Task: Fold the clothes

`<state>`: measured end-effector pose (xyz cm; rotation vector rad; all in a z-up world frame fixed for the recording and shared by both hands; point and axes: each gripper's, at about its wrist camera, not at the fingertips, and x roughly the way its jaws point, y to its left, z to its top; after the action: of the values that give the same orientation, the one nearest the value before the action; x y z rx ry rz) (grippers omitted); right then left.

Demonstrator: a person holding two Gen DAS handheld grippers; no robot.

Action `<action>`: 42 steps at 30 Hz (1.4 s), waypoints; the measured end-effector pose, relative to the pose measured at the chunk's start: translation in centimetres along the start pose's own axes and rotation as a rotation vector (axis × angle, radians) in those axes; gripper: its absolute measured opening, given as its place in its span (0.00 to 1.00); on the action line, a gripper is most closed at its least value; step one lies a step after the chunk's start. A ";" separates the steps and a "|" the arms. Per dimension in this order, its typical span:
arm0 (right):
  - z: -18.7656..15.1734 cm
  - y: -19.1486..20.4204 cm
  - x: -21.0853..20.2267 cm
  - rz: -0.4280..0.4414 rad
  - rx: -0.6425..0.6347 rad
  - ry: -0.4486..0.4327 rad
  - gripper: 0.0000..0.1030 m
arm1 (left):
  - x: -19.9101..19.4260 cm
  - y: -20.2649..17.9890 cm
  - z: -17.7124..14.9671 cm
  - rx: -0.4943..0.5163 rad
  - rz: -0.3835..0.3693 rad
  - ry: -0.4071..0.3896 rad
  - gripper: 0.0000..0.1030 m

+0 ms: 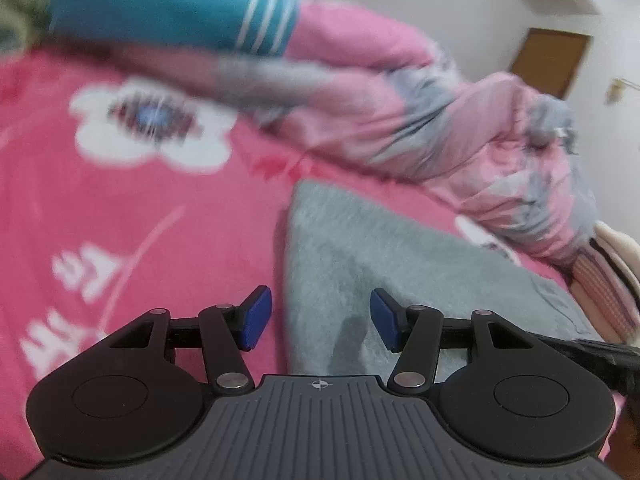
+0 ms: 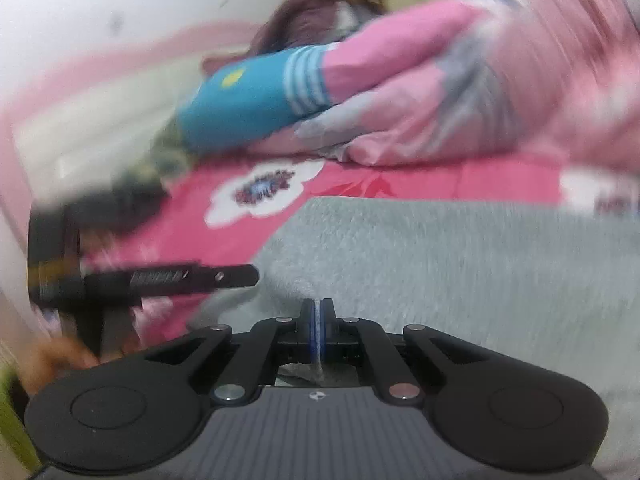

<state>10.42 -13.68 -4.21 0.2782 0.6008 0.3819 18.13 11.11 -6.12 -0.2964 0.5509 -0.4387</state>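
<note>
The grey fleece garment [image 2: 440, 264], the landmark for this scene, lies spread on a pink floral bedsheet [image 1: 120, 208], with one corner pointing away from the cameras. The right gripper [image 2: 318, 320] sits at the garment's near edge with its jaws pressed together, pinching a thin fold of the grey fleece that shows as a pale strip between the blue pads. The left gripper [image 1: 320, 320] hovers over the garment's left border, its blue pads spread apart with nothing clamped between them; grey fabric lies under the gap and bedsheet under the left pad. In the right wrist view this same gripper appears as a dark blurred bar just left of the garment. Beyond the garment's far edge lies a bundled pink-and-grey quilt [image 1: 460, 120], and beside it a teal item with white stripes [image 1: 172, 4]. The step in hand appears to be securing the near hem before a fold: one side is gripped, the other is not. The next move probably calls for the left jaws to drop onto the left border and close, so both hands can carry the hem over evenly toward the far edge.
</note>
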 end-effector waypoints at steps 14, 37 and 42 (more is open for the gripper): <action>-1.0 -6.8 1.1 0.238 0.522 -0.021 0.02 | 1.2 -6.7 -3.3 0.376 -0.133 0.092 0.53; -1.4 -0.8 -4.6 -0.049 -0.041 -0.064 0.13 | -1.1 -5.9 -3.2 0.339 -0.283 0.034 0.01; -3.2 4.0 -3.5 -0.152 -0.294 0.001 0.39 | -0.8 -6.6 -3.9 0.405 -0.278 0.052 0.27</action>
<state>4.82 -11.10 -3.54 -0.0490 0.5542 0.3186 13.19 5.13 -6.42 0.0299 0.4598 -0.8152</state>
